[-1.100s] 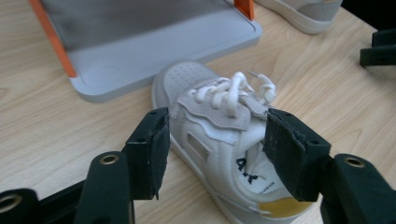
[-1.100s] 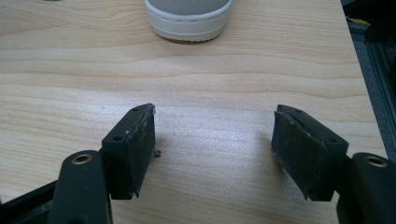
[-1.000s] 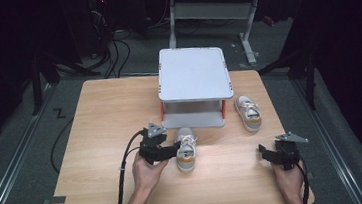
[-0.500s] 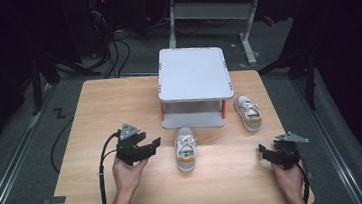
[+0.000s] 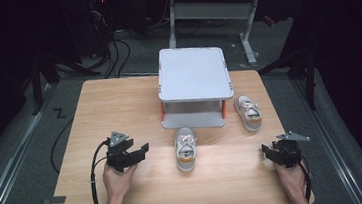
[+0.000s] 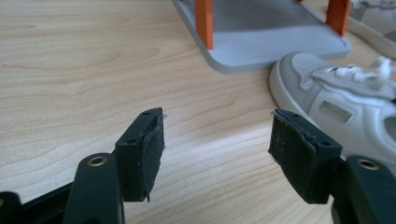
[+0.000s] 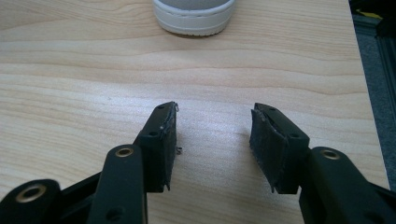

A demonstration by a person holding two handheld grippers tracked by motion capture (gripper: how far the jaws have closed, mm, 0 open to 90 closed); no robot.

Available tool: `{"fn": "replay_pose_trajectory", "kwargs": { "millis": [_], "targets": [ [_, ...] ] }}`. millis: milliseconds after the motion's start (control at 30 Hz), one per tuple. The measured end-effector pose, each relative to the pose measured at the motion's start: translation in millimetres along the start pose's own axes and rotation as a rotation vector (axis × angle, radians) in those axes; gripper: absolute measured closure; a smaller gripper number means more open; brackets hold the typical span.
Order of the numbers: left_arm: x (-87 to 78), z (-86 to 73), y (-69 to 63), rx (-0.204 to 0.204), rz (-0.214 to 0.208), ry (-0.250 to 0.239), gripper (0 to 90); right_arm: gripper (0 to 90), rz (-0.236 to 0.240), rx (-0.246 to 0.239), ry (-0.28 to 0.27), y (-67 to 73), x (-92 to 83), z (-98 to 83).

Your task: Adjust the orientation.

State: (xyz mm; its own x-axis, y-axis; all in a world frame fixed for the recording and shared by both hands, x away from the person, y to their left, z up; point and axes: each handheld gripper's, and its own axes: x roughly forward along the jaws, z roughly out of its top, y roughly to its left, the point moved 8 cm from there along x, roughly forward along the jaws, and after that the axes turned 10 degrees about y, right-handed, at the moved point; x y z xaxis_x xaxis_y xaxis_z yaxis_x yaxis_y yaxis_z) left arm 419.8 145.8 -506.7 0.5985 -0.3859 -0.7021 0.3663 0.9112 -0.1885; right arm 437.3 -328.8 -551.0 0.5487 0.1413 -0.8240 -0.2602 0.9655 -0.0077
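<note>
The left gripper sits near the table's front left corner, jaws parted with only bare wood between them; they have just been opening further. The near shoe lies released, well apart from it, midway along the front half, its toe just beside the grey two-tier stand. In the left gripper view that shoe lies to the right of the jaws, seemingly untouched. The right gripper rests by the front right corner, jaws apart and empty, having just been closing. A second shoe lies by the stand's right side.
</note>
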Motion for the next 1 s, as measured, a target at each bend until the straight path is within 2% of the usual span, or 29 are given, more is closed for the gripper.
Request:
{"fn": "replay_pose_trajectory", "kwargs": {
  "millis": [167,200,300,333,400,500,533,567,600,633,667,700,767,900,967,1000],
  "targets": [
    [9.4,-8.2,3.3,0.010,0.020,0.016,34.6,53.0,0.030,-0.009,-0.008,2.4,-3.4,0.0],
    [13.7,-12.4,5.6,0.007,0.029,0.027,34.4,55.6,0.049,-0.019,-0.030,4.8,-9.4,2.5],
    [18.3,-16.0,8.3,0.003,0.044,0.033,34.4,57.3,0.059,-0.033,-0.052,7.2,-16.8,7.2],
    [22.0,-19.2,10.6,0.002,0.058,0.043,34.4,58.8,0.075,-0.038,-0.078,9.6,-24.2,14.1],
    [25.6,-22.1,12.5,0.005,0.074,0.052,34.4,60.0,0.091,-0.046,-0.097,11.8,-30.1,22.3],
    [28.7,-24.2,13.9,0.009,0.090,0.055,34.4,61.1,0.105,-0.051,-0.104,14.8,-33.7,31.3],
    [30.4,-25.4,15.0,0.012,0.097,0.058,34.3,61.9,0.116,-0.061,-0.108,17.7,-35.7,41.6],
    [30.4,-25.4,15.0,0.012,0.097,0.058,34.2,61.9,0.116,-0.061,-0.108,17.7,-35.7,41.6],
    [32.6,-27.7,15.6,0.014,0.113,0.064,34.2,62.6,0.123,-0.069,-0.109,20.3,-36.4,52.7],
    [32.6,-27.7,15.6,0.014,0.113,0.064,34.2,62.6,0.123,-0.069,-0.109,20.3,-36.4,52.7],
    [33.8,-28.8,15.9,0.016,0.116,0.067,34.1,62.9,0.124,-0.076,-0.111,22.4,-35.8,64.3],
    [34.9,-30.1,16.4,0.022,0.124,0.072,34.1,62.9,0.124,-0.076,-0.111,22.4,-35.8,64.3],
    [36.5,-32.0,16.7,0.031,0.132,0.075,33.4,63.4,0.121,-0.087,-0.107,24.9,-32.7,80.5],
    [39.4,-31.6,14.8,0.077,0.182,0.089,32.9,63.8,0.109,-0.098,-0.080,27.3,-23.2,97.8],
    [39.7,-31.6,13.4,0.086,0.175,0.095,32.6,63.8,0.108,-0.099,-0.074,27.6,-20.9,100.6],
    [40.1,-31.4,12.6,0.091,0.169,0.095,32.4,64.4,0.098,-0.099,-0.060,27.4,-13.6,108.9]
  ]
}}
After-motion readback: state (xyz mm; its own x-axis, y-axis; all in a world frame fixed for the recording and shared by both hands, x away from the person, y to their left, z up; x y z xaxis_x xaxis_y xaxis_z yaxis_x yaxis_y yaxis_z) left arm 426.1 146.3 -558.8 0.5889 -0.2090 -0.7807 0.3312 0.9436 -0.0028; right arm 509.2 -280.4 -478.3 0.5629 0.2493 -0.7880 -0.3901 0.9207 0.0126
